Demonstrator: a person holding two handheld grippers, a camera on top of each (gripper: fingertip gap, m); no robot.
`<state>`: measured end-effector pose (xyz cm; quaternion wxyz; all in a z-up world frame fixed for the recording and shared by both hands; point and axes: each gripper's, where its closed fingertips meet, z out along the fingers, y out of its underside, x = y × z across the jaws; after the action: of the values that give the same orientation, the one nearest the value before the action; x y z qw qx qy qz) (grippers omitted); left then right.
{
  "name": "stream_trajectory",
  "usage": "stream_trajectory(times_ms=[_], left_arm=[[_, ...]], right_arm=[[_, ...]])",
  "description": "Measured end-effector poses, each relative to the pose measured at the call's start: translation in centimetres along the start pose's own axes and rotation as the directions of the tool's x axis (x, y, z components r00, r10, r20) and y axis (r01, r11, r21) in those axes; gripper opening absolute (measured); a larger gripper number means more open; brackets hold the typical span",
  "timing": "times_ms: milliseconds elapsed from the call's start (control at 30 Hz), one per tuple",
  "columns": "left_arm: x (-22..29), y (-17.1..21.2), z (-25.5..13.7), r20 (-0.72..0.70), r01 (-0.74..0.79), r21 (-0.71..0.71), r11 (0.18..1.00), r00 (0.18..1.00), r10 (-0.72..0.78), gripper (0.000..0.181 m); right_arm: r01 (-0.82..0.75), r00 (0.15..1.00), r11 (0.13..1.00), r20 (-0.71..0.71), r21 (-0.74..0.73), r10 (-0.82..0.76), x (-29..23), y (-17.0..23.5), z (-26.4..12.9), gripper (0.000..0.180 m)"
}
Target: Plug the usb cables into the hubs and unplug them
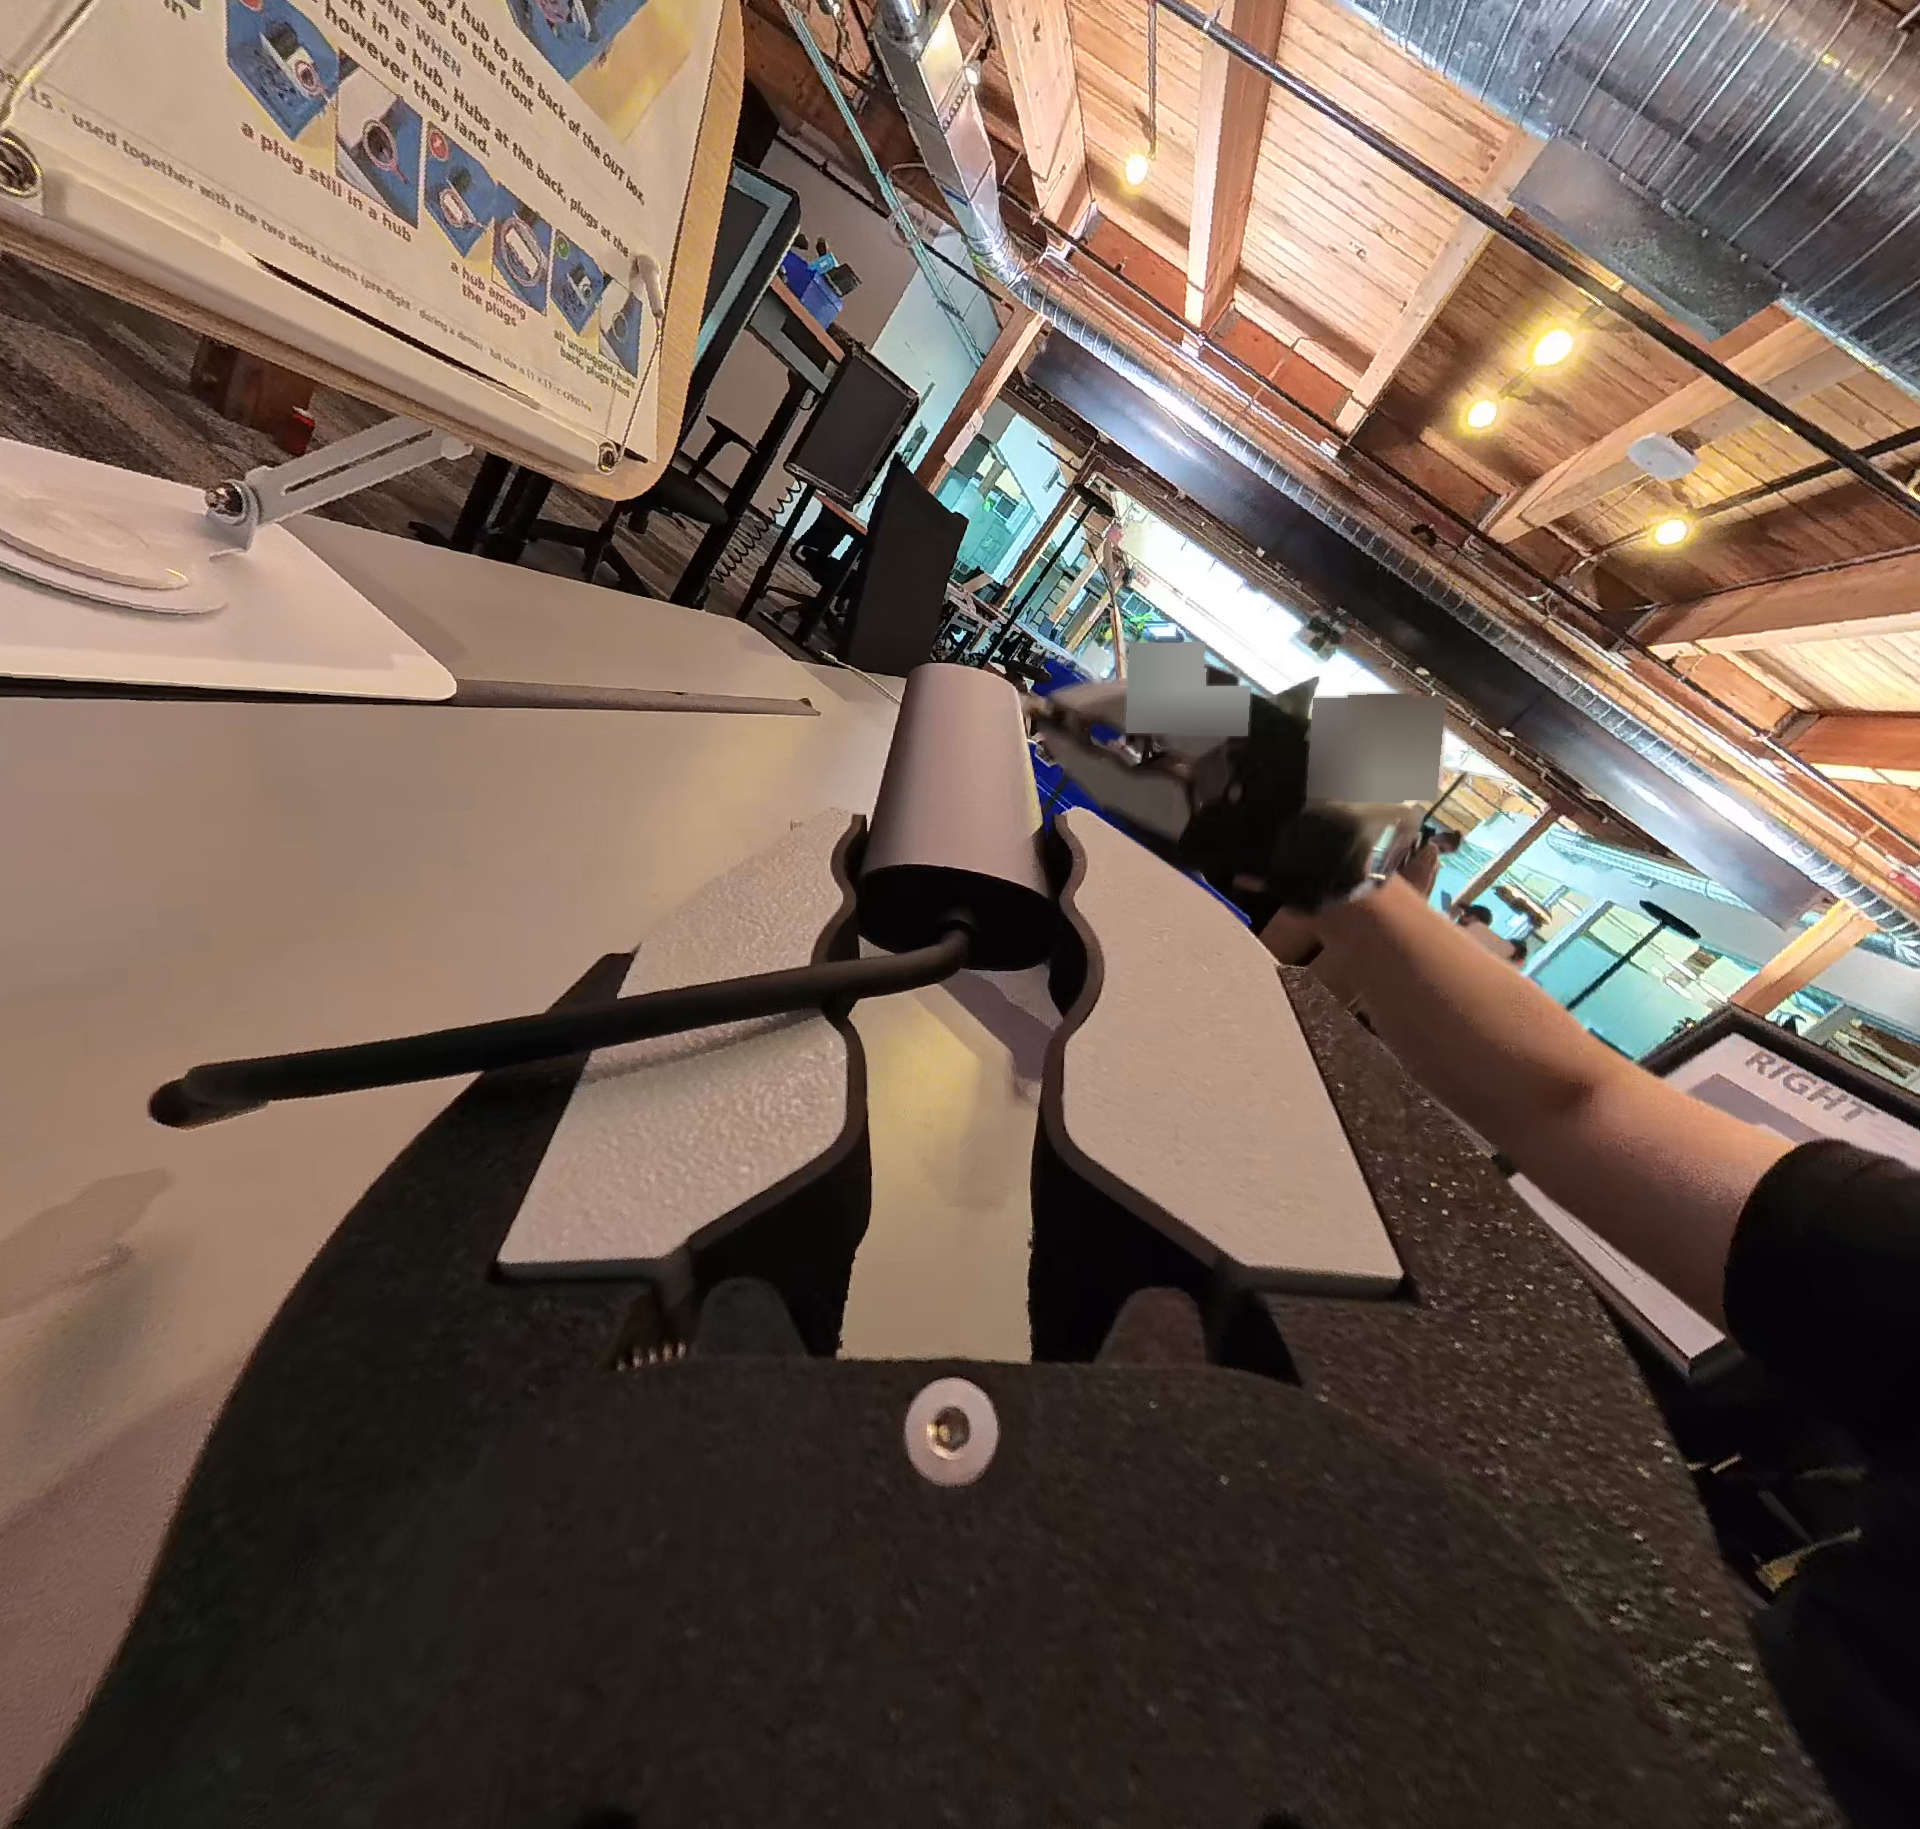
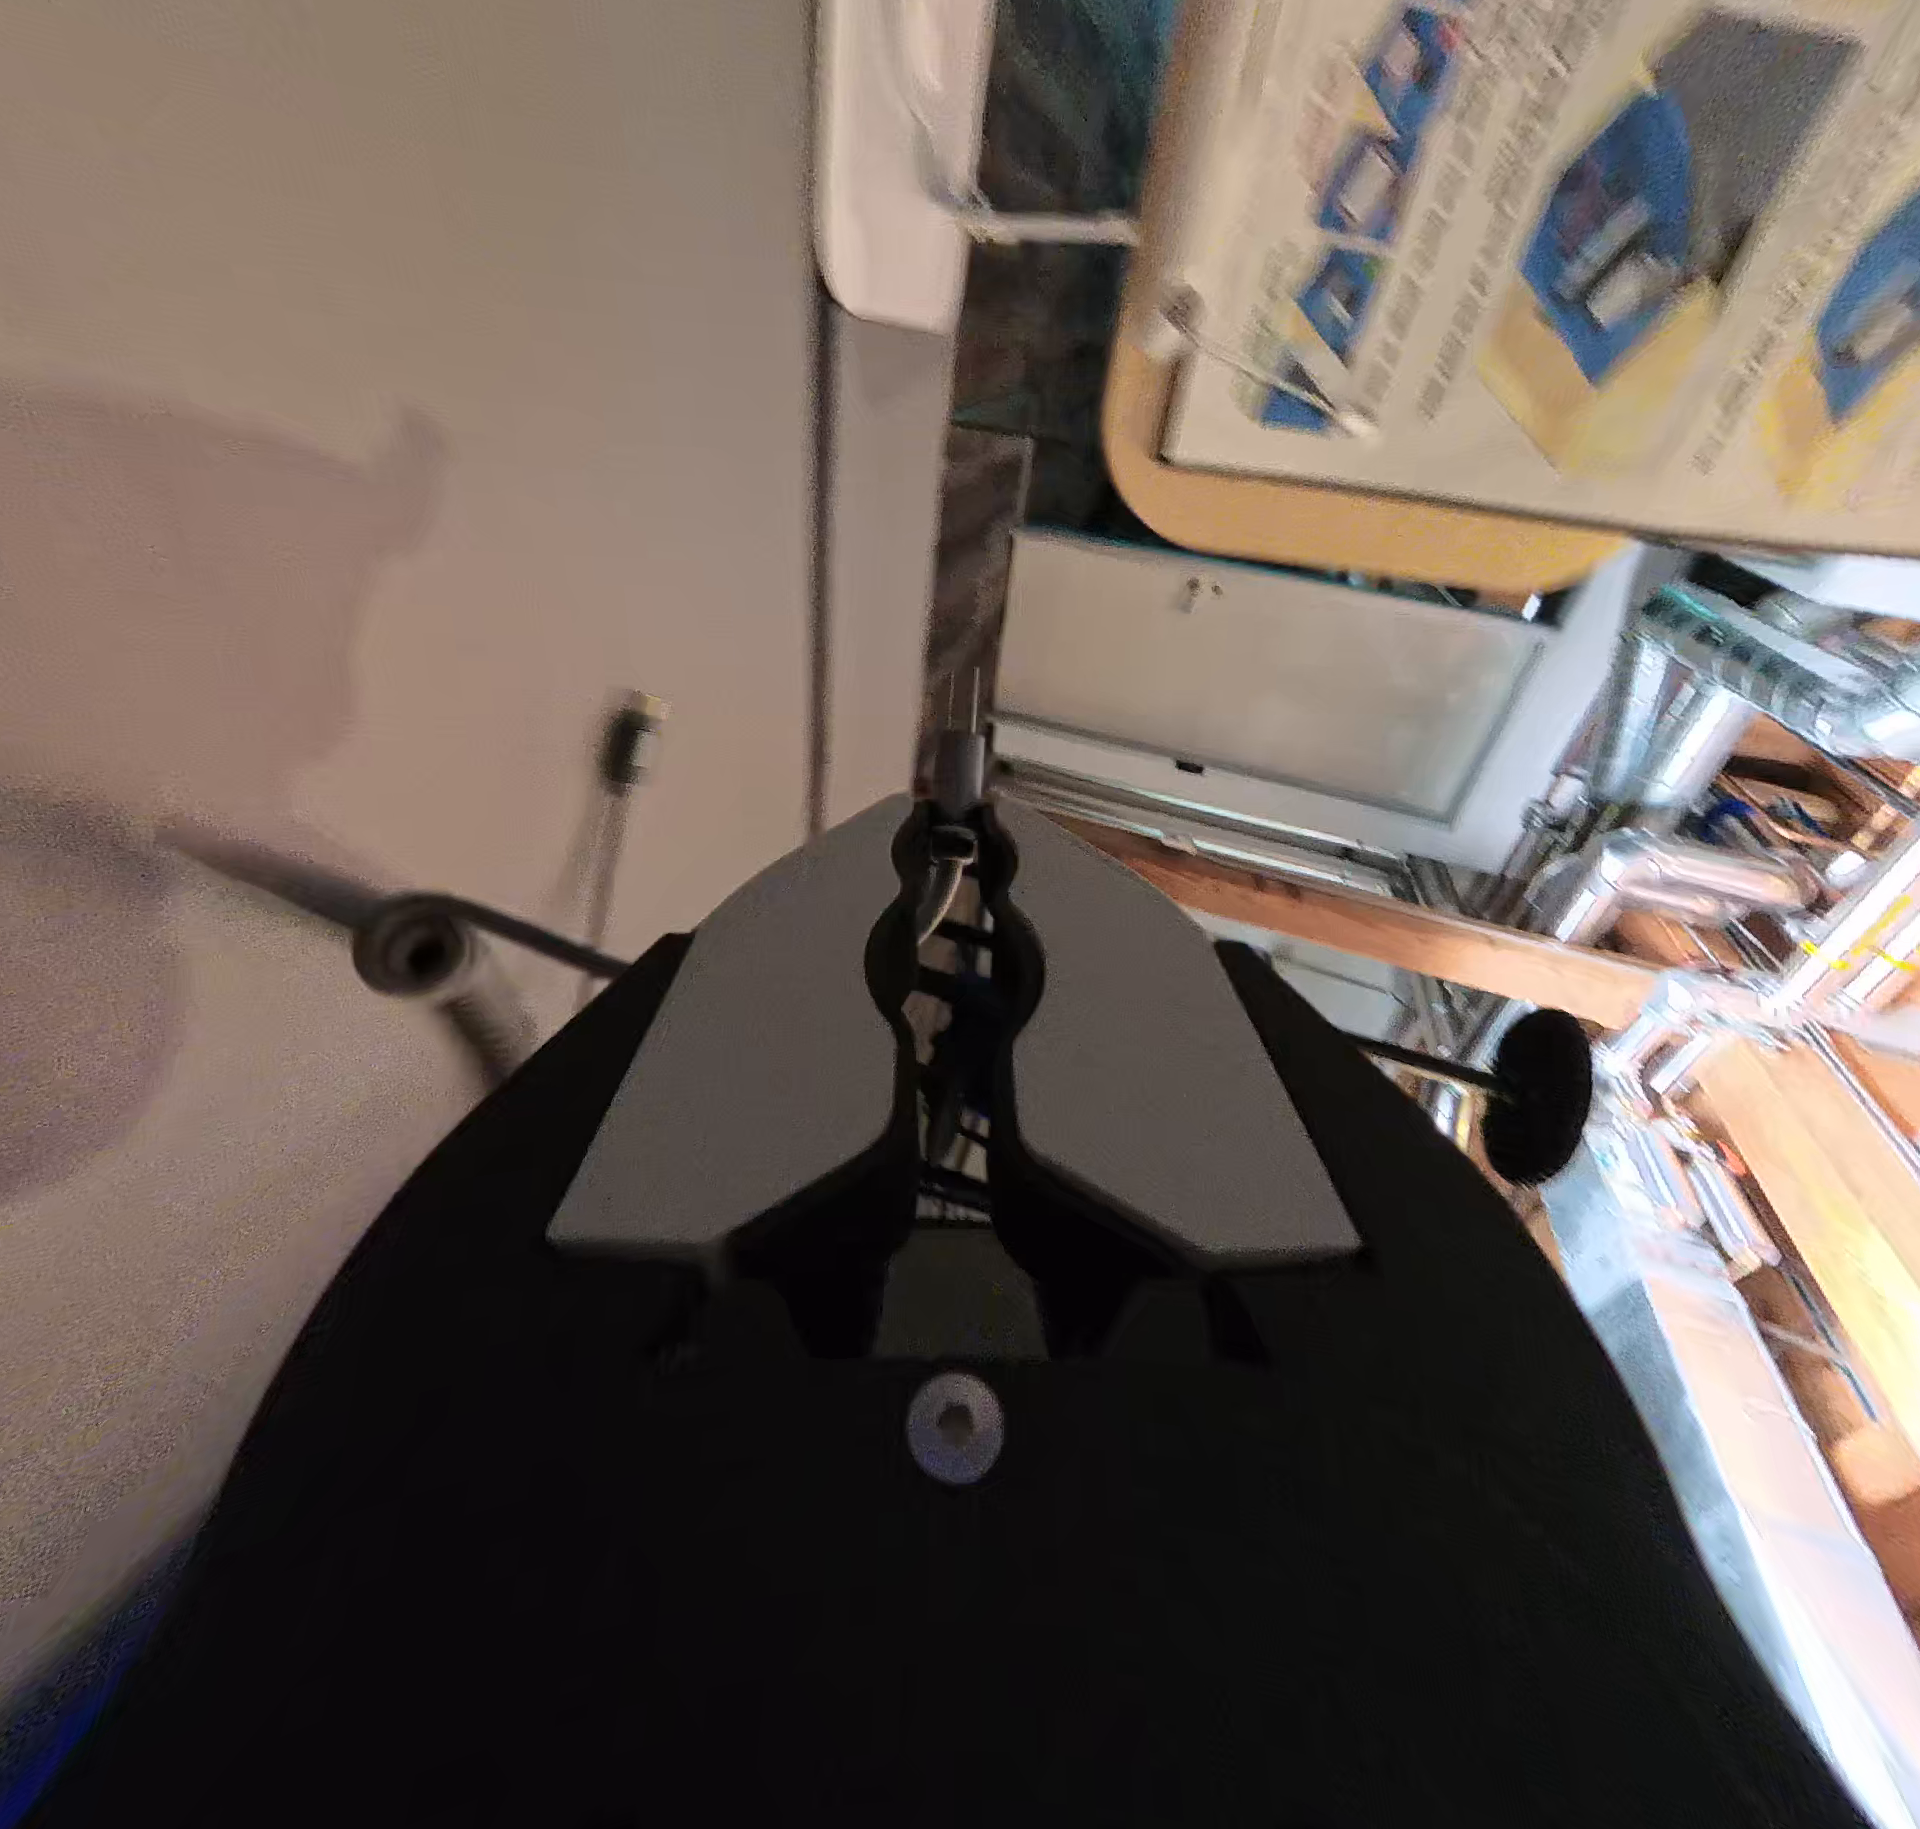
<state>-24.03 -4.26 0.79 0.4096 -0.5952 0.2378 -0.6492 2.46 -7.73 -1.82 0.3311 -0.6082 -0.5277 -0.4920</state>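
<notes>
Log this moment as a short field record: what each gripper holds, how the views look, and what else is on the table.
left gripper: shut on grey hub, whose black cable trails left
right gripper: shut on small metal usb plug, tip pointing forward
right wrist view: motion-blurred
table: another cable plug lying loose
background: instruction board on a stand

Black textured tongs (image 1: 951, 906), grey pads (image 1: 1195, 1052), seemingly black sleeve (image 1: 1829, 1291).

Instruction board (image 1: 436, 117) (tilted), ceiling ducts (image 1: 1662, 96)
</notes>
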Motion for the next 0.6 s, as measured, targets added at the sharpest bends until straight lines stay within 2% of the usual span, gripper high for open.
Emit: stream_trajectory(times_ms=[133, 333, 600], left_arm=[[-0.1, 0.1, 0.1, 0.006, -0.003, -0.005, 1.000, 1.000, 0.003, 0.032], [-0.2, 0.2, 0.1, 0.012, 0.000, -0.008, 1.000, 1.000, 0.001, 0.032], [-0.3, -0.1, -0.1, 0.010, 0.008, 0.005, 1.000, 1.000, -0.008, 0.032]], right_arm=[[-0.045, 0.998, 0.995, 0.052, 0.084, 0.041, -5.7, -5.1, -0.3, 0.008], [-0.104, 0.984, 0.987, 0.158, 0.126, 0.083, -8.7, -9.9, -0.7, 0.008], [-0.085, 0.981, 0.991, 0.184, 0.100, 0.066, -11.1, -12.4, -0.4, 0.008]])
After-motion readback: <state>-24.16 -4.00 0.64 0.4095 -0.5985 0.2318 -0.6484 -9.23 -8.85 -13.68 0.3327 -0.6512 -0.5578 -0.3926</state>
